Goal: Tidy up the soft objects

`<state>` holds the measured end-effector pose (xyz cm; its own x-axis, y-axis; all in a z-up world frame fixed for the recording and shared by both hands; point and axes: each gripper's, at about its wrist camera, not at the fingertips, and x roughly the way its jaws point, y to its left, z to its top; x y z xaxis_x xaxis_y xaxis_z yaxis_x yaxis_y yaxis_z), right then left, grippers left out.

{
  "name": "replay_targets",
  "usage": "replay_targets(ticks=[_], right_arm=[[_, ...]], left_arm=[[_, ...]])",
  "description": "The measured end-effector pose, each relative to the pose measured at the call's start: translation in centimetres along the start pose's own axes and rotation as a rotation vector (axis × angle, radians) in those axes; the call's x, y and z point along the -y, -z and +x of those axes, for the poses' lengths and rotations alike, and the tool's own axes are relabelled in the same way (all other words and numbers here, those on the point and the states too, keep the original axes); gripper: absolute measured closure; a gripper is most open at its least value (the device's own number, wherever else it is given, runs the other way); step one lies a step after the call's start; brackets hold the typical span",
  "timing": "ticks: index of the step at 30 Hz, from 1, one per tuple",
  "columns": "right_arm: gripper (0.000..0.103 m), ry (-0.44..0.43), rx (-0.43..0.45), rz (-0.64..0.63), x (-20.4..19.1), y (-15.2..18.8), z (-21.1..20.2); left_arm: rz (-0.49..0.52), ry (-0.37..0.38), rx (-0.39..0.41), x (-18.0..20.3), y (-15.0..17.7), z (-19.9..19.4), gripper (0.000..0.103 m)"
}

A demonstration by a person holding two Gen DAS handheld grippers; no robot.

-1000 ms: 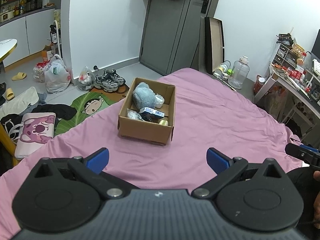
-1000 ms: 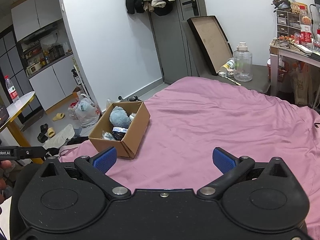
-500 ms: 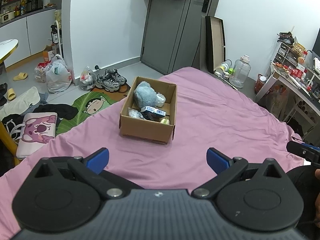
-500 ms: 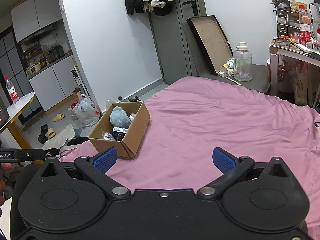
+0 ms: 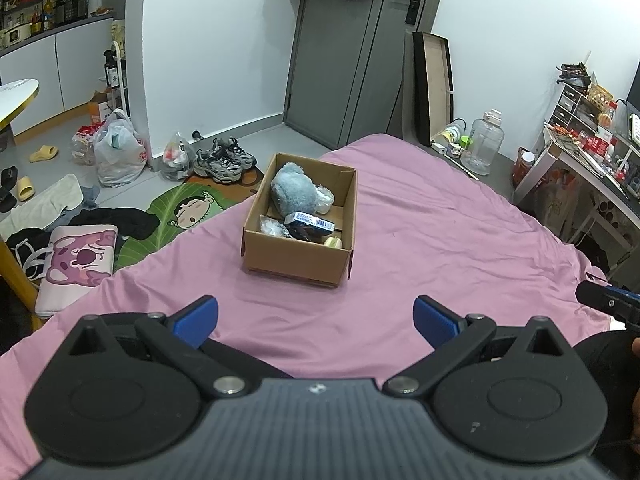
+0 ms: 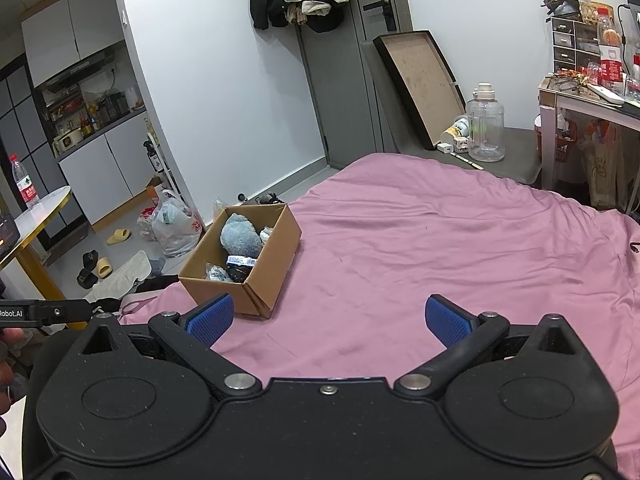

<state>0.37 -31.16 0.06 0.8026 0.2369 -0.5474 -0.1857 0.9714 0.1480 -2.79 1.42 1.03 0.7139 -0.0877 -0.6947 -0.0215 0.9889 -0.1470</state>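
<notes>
We take the cardboard box (image 5: 299, 224) as our landmark. It sits open-topped on the pink bedsheet (image 5: 420, 240), and every soft thing we can see lies inside it: a fluffy blue-grey plush (image 5: 293, 194) fills the far end, a small white bundle (image 5: 325, 200) rests just beside it against the far right wall, a clear-wrapped packet (image 5: 272, 227) lies at the near left, and a dark item with a barcode label (image 5: 310, 222) sits in the middle. Nothing soft lies loose on the sheet around the box.

Our left gripper (image 5: 316, 316) hovers above the sheet on the near side of the box, fingers spread wide and holding nothing. The box stands straight ahead of it, its long axis running away from us, almost in line with the fingers. Our right gripper (image 6: 329, 318) is likewise spread wide and empty, but from there the box (image 6: 244, 258) lies ahead and well off to the left, turned corner-on.

So we judge the left gripper the nearer and better aligned of the two. With everything in the box, this fits either a sorting about to draw things out or one that has ended with all packed away, and we cannot tell which.
</notes>
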Motion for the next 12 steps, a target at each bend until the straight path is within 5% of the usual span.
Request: replay_targets(ticks=[12], right_arm=[[0.000,-0.002,0.001,0.004,-0.15,-0.02,-0.02]], left_arm=[[0.011,0.005,0.000,0.31,-0.24,-0.14,0.000]])
